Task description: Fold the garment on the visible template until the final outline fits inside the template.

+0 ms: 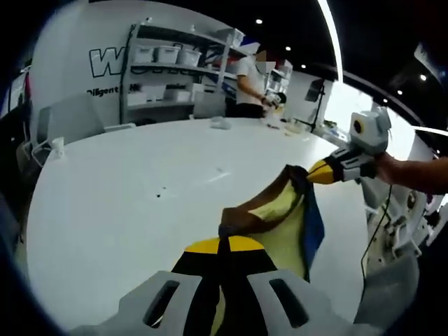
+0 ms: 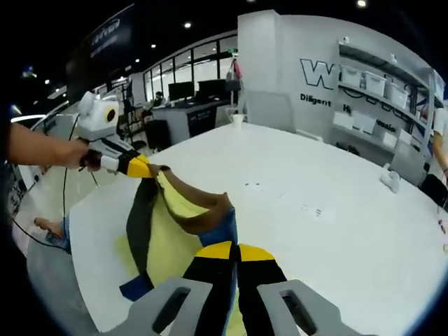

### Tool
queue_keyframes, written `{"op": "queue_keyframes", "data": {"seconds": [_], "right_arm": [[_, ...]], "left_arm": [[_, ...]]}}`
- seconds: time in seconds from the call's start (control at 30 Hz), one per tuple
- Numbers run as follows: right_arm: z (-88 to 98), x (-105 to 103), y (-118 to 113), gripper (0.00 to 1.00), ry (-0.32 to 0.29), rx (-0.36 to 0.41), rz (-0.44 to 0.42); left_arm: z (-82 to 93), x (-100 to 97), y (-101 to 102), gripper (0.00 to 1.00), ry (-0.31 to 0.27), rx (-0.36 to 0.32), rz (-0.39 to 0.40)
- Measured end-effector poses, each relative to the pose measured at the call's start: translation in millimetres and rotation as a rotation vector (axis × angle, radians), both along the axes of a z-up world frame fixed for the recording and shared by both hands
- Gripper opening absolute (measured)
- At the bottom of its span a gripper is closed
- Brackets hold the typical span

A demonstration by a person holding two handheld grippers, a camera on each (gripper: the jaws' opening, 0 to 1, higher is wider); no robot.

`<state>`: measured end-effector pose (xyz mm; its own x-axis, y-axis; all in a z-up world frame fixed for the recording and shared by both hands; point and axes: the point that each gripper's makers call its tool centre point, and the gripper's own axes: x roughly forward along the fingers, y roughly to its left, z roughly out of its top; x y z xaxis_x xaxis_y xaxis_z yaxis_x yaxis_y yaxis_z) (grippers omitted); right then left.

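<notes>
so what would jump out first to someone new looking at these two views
A yellow, blue and brown cloth garment hangs stretched between the two grippers above the round white table. The left gripper is shut on one end, the right gripper on the other. Behind the table, a person stands by white storage shelves.

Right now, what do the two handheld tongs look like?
Both match: pale grey slotted jaws, black bodies with yellow tips. The left tongs and right tongs each carry a white box on top. A black cable trails from the left one. No sleeve shows on either forearm.
</notes>
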<state>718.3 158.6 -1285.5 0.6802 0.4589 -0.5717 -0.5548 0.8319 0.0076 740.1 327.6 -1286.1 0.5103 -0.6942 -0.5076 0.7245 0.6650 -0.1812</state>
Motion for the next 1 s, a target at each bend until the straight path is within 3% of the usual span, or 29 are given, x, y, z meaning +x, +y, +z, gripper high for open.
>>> {"op": "queue_keyframes", "data": {"seconds": [0.43, 0.67, 0.8, 1.0], "right_arm": [[-11.4, 33.9, -7.6, 0.00, -0.045, -0.026, -0.040], [-4.5, 50.1, -12.8, 0.00, -0.087, -0.027, -0.054], [-2.5, 61.0, -11.4, 0.00, -0.100, -0.026, -0.055], [-8.3, 72.1, -8.9, 0.00, -0.103, -0.050, -0.042]], "left_arm": [[-5.6, 30.4, -4.2, 0.00, -0.056, 0.046, 0.028], [3.9, 44.3, -6.2, 0.00, -0.040, -0.015, 0.065], [2.6, 53.5, -5.5, 0.00, -0.049, -0.014, 0.085], [-7.7, 67.4, -3.7, 0.00, -0.088, 0.042, 0.089]]}}
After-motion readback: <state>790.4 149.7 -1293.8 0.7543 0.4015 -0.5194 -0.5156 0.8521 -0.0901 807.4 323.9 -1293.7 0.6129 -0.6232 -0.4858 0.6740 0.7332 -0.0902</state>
